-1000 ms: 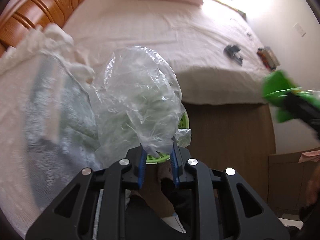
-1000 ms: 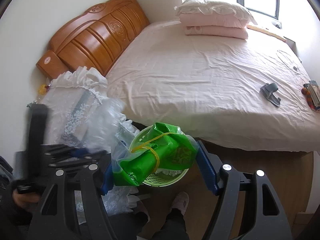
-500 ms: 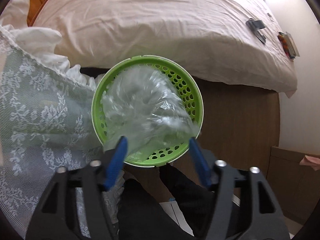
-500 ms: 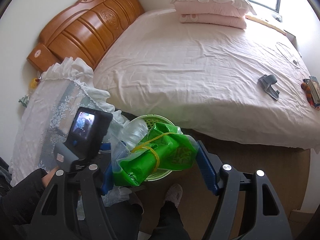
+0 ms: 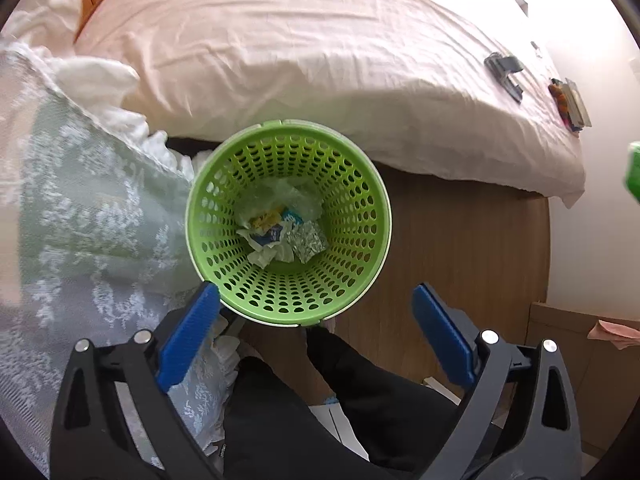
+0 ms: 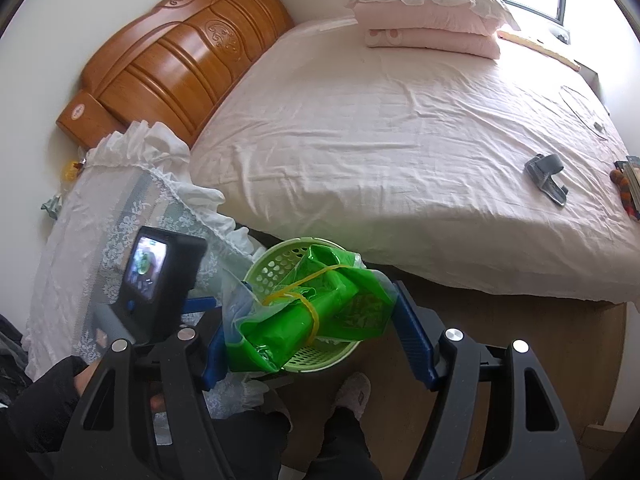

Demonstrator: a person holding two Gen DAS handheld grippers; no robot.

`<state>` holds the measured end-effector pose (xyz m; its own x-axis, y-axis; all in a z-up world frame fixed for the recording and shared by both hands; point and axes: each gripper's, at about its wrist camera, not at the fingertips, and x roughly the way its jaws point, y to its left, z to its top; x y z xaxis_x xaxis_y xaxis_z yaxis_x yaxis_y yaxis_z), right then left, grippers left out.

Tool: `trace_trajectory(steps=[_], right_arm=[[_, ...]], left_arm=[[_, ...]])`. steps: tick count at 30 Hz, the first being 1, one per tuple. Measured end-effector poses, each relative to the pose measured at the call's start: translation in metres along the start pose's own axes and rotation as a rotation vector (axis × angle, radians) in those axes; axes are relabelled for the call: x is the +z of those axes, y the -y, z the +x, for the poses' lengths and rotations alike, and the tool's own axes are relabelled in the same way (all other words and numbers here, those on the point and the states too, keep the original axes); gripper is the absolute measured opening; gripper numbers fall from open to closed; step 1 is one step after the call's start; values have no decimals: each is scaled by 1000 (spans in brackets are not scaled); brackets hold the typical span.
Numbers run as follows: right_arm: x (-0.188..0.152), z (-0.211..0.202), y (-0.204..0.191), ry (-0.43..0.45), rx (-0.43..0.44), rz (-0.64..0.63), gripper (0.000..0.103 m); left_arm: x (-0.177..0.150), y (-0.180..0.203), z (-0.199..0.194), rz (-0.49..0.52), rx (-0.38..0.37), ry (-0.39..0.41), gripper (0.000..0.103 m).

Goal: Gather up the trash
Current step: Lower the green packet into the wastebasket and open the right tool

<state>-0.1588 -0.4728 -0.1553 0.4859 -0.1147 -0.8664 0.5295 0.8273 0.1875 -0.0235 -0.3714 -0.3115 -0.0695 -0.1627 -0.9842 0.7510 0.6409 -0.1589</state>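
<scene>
A green perforated waste basket (image 5: 360, 248) stands on the wooden floor beside the bed; it also shows in the right wrist view (image 6: 276, 264). Crumpled plastic, paper and foil (image 5: 284, 224) lie at its bottom. My left gripper (image 5: 316, 320) is open and empty, right above the basket's near rim. My right gripper (image 6: 312, 336) is shut on a green plastic packet (image 6: 304, 316) bound with a yellow rubber band, held over the basket's near side. The packet's edge (image 5: 634, 168) shows at the right of the left wrist view.
A bed with a pink sheet (image 6: 400, 128) lies behind the basket, with a grey object (image 6: 548, 172) and pillows (image 6: 428, 20) on it. A lace-covered stand (image 5: 80, 216) is left of the basket. My legs and a slippered foot (image 6: 352, 396) are below.
My left gripper swung down over the basket, opened and let go of the clear plastic bag, which now lies in the basket. The right gripper still holds the green packet.
</scene>
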Motion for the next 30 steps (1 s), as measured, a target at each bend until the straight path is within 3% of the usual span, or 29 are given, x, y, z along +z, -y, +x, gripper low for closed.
trace_trajectory(steps=[6,16,25,30], right_arm=[[10,-4,-8,32,25,-11,70],[23,14,-48,32,84,-88,70],[16,29,-105,13,146,-166,71],[7,68,-115,-72,127,-187,72]], left_arm=[[-5,-5,-61,-1,55,134,93],[-42,-52,-198,-139,143,414,95],[-77,-92,-227,-247,175,460,95],[-93,-104,-228,-281,182,456,95]])
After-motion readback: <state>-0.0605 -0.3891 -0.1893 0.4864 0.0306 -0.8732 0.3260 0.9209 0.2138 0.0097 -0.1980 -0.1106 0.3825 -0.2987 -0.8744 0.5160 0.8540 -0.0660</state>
